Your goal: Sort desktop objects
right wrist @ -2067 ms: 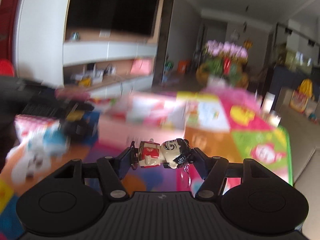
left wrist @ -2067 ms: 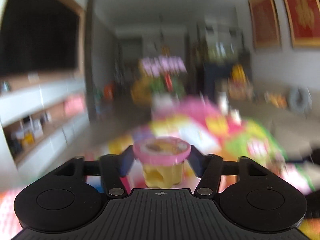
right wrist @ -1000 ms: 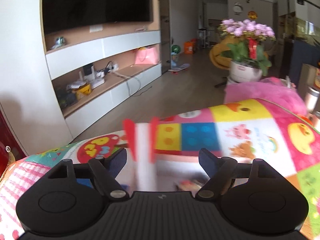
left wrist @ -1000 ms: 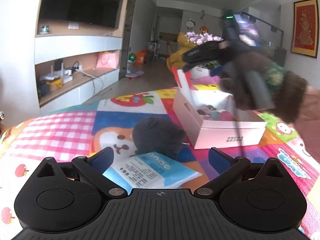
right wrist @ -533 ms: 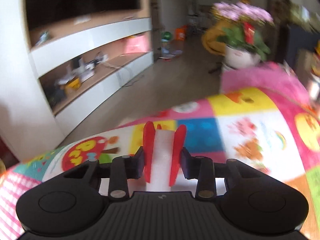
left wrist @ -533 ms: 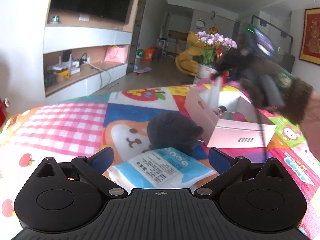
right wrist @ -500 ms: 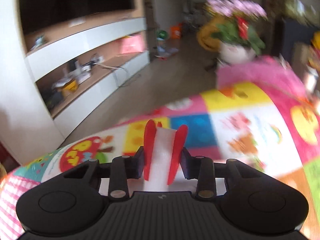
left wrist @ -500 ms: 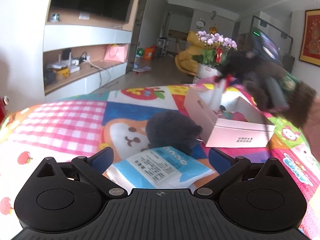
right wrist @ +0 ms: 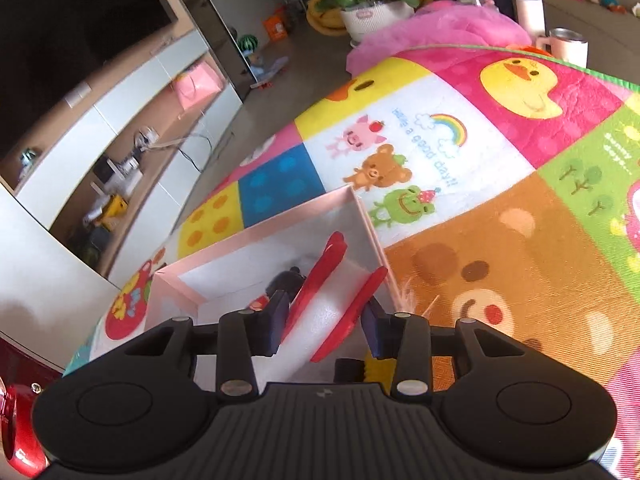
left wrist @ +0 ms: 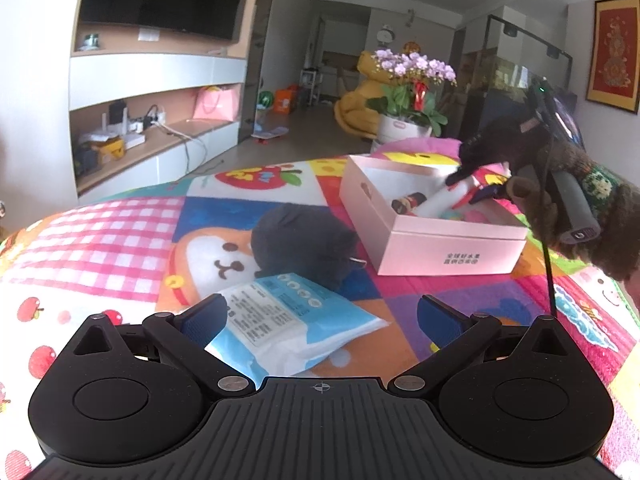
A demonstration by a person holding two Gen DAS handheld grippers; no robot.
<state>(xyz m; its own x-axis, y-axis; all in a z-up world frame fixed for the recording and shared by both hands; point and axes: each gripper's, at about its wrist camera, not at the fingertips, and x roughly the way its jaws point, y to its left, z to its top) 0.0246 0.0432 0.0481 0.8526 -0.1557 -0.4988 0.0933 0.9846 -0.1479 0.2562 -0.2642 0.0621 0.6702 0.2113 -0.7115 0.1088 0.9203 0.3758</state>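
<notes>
right gripper (right wrist: 325, 322): jaws clamped on white spool with red flanges (right wrist: 334, 300), held over open pink cardboard box (left wrist: 440, 240) | left gripper (left wrist: 320, 320): jaws apart above blue-and-white plastic packet (left wrist: 288, 320)

The play mat (right wrist: 460, 208) carries the clearest words: "have a good day!!" runs in blue letters beside the rainbow, pig, bear and frog, and "sunny days..." stands on the green square (right wrist: 592, 168) at the right edge. The pink box (left wrist: 452, 246) has two short lines of Chinese characters on its front wall, too small to read. The blue packet (left wrist: 280, 320) bears fine print, also illegible.
</notes>
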